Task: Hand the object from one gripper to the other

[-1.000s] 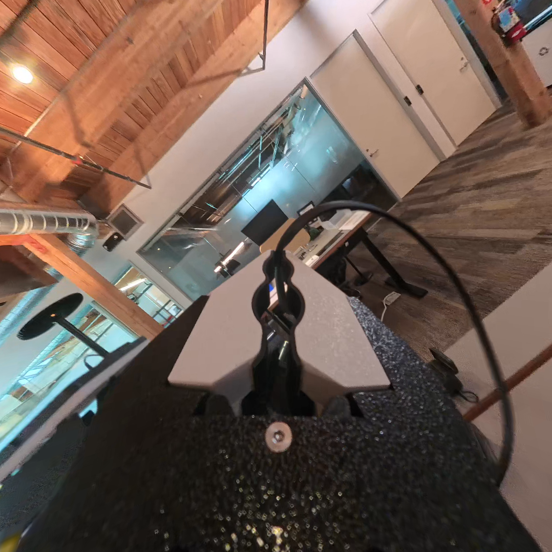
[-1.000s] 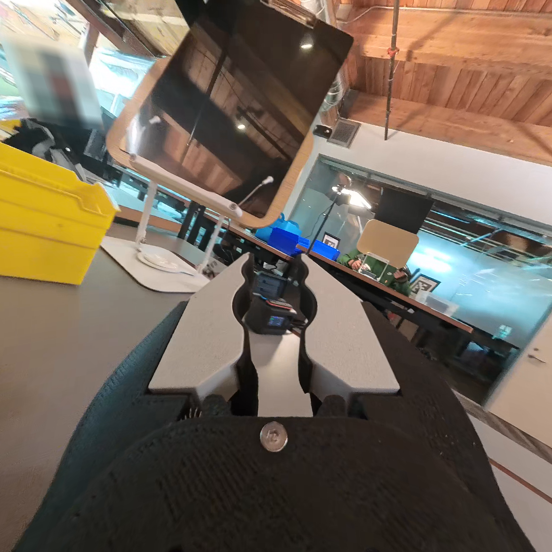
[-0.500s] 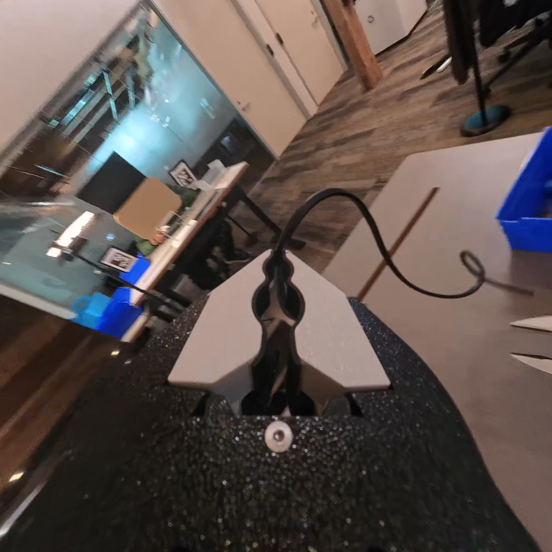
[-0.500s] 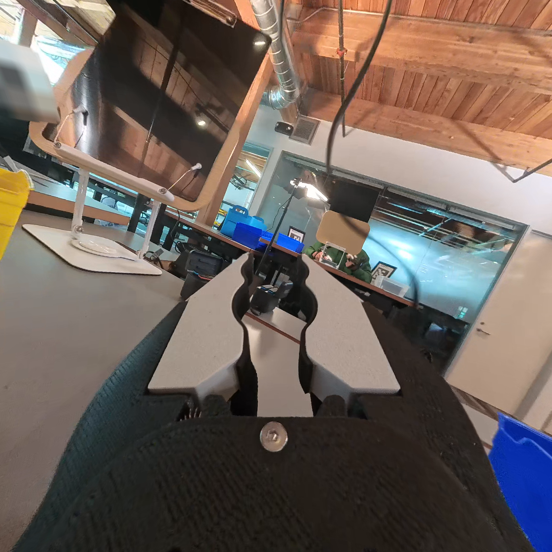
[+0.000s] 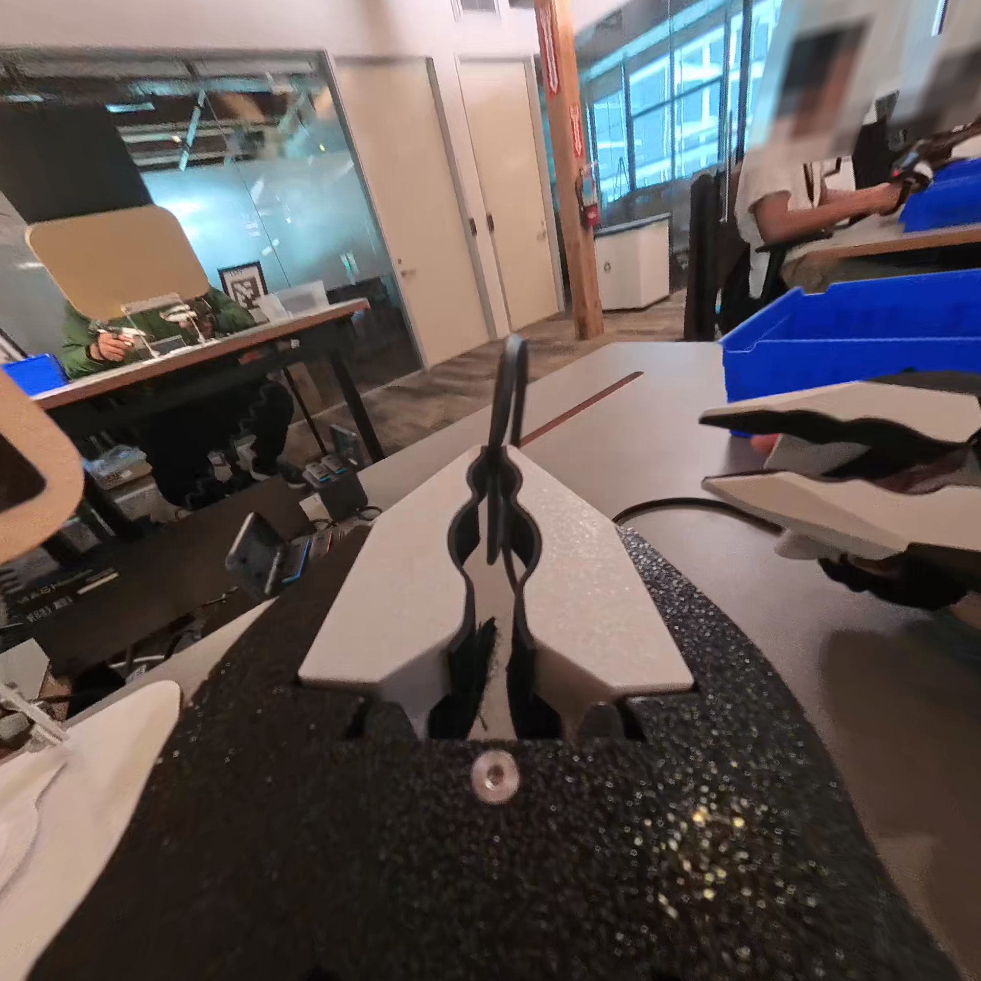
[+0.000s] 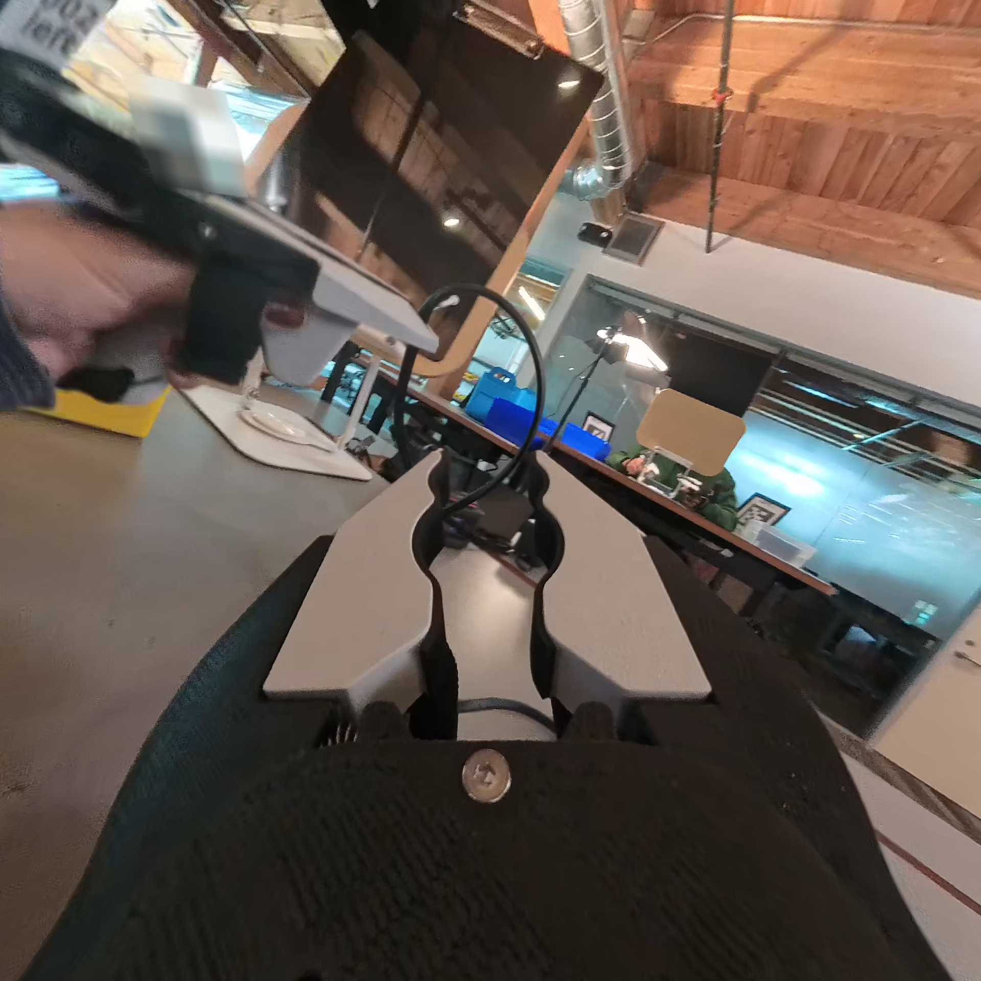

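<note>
A thin black cable [image 5: 510, 382] is pinched between the fingertips of my left gripper [image 5: 496, 454], which is shut on it; a loop stands up above the tips. The rest of the cable trails over the grey table [image 5: 663, 501]. My right gripper [image 5: 703, 451] shows at the right, open and empty, its tips pointing toward the left gripper. In the right wrist view, the right gripper [image 6: 488, 462] is open and the cable loop [image 6: 536, 371] hangs from the left gripper [image 6: 424, 340] down into the gap in front of its fingers. I cannot tell whether the cable touches them.
A blue bin [image 5: 849, 329] stands on the table at the right and a yellow bin [image 6: 106, 419] at the left. A dark tablet [image 6: 424, 159] rests on a white stand [image 6: 281, 440]. People sit at other tables behind. My right fingertips sit around 9 cm from my left ones.
The left gripper has swung down level with the cable still in it and now faces the right gripper. The cable loop has come in front of the right gripper's open fingers.
</note>
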